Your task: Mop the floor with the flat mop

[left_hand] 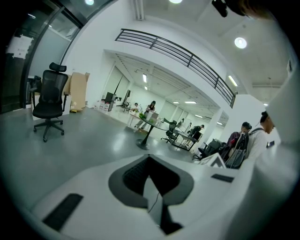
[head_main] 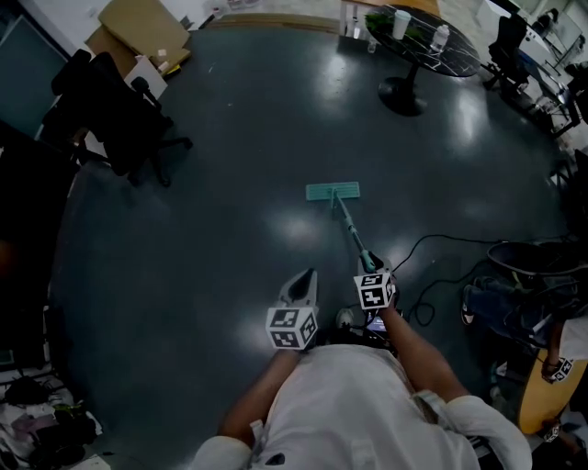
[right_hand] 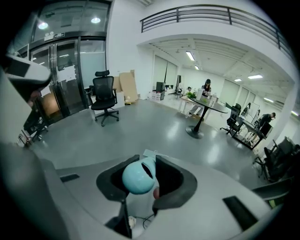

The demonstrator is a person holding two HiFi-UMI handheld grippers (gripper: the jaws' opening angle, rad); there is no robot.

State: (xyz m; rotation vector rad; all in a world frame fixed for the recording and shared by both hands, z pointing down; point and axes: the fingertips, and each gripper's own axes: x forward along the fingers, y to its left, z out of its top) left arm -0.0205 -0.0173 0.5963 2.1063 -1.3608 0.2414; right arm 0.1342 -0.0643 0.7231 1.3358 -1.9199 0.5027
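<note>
The flat mop's teal head lies flat on the dark grey floor ahead of me. Its thin handle slants back to my right gripper, which is shut on the handle near its top. In the right gripper view the rounded teal handle end sits between the jaws of the right gripper, and a corner of the mop head shows past it. My left gripper hovers beside the right one, apart from the handle. Seen in its own view, the left gripper is shut with nothing in it.
A black office chair and cardboard boxes stand at the far left. A round glass table is at the far right. A black cable, bags and a yellow board crowd the right side.
</note>
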